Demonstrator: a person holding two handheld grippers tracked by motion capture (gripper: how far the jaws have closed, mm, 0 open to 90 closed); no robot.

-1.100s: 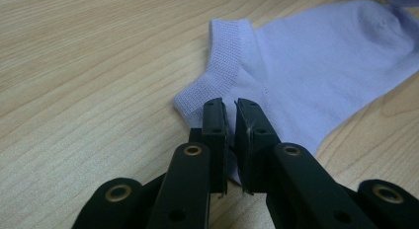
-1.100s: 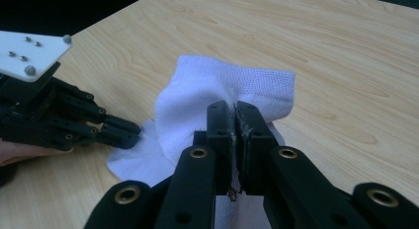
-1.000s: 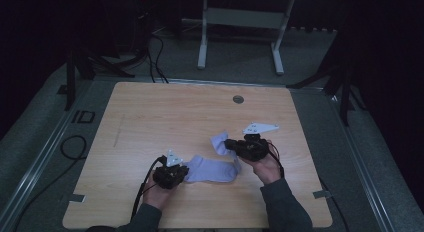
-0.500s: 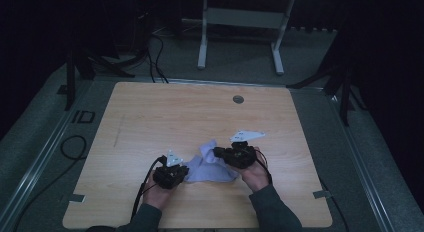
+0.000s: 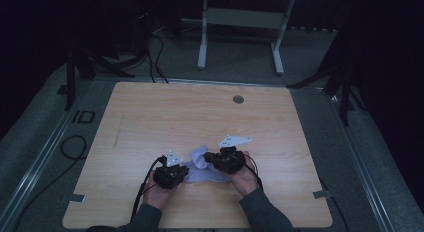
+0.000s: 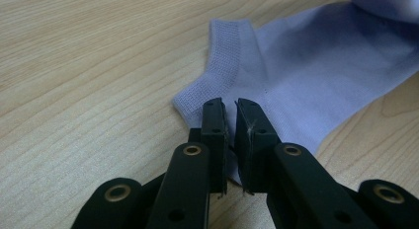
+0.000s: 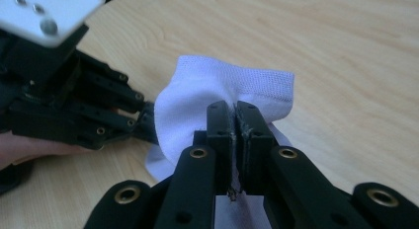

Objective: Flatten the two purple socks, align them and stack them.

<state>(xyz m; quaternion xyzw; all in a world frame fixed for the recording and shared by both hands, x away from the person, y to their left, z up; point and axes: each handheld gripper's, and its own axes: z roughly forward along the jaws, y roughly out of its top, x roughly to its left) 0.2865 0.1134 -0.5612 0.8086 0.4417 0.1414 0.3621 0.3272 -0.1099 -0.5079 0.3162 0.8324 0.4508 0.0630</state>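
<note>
Lavender knit, one sock [image 5: 202, 168], lay near my edge of the wooden table [image 5: 150, 117], between both tools. My left gripper [image 6: 230, 115] was clamped on the sock's edge below the cuff, pinning it to the wood. My right gripper [image 7: 235, 121] was clenched on the far end, which it held lifted and doubled over toward the left one. I judged I was folding the sock in half. The thin fabric could have slid from the right jaws if I pulled against the pinned end, and the fold would then flop open. Crowding the two tools risked a knock. I counted one sock, two grippers, one table.
</note>
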